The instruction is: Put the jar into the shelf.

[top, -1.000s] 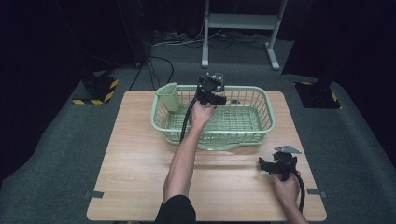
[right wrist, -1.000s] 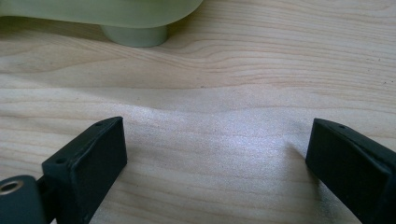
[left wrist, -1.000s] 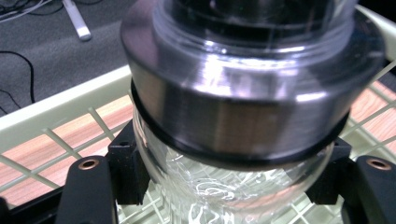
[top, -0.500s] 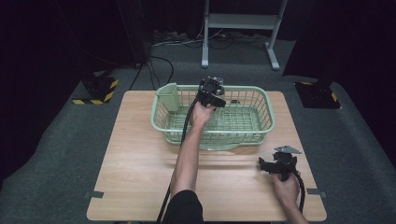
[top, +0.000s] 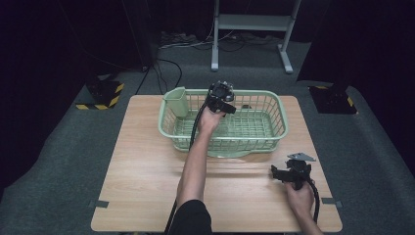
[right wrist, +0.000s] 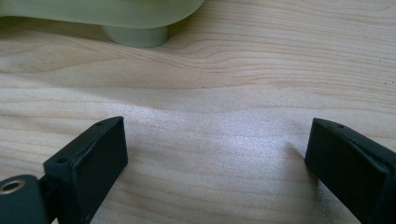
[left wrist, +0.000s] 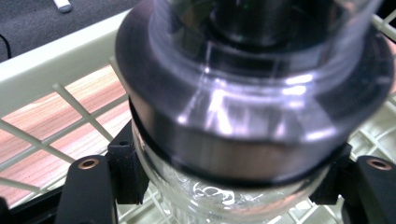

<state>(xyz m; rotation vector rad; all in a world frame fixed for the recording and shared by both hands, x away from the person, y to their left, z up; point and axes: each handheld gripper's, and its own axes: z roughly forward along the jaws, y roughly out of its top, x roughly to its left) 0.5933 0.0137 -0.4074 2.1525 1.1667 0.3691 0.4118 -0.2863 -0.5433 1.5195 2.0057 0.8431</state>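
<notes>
the left gripper (top: pixel 222 93) hangs over the back part of a pale green basket (top: pixel 274 105) on the wooden desk (top: pixel 142 161). in the left gripper view its 2 black jaws pinch a clear glass jar (left wrist: pixel 210 196) just under the jar's dark, shiny lid (left wrist: pixel 233 135), one pad on each side of the glass. the jar is close to the camera and blurred, and it leans away from it, lid end toward the top of the picture. behind it are the basket's rim and wire-like wall, with the wood of the desk showing through the gaps. whether the jar touches the basket floor i cannot tell.

a small green cup (top: pixel 176 101) is fixed in the basket's back left corner, well apart from the jar.

the right gripper (top: pixel 293 172) is near the front right corner of the desk, well apart from the basket, held in the person's right hand (top: pixel 299 198). in the right gripper view its 2 jaws stand spread wide with bare wood between them, and the basket's base and one foot show at the top edge.

the left forearm (top: pixel 195 156) reaches from the bottom of the high view across the desk to the basket.
</notes>
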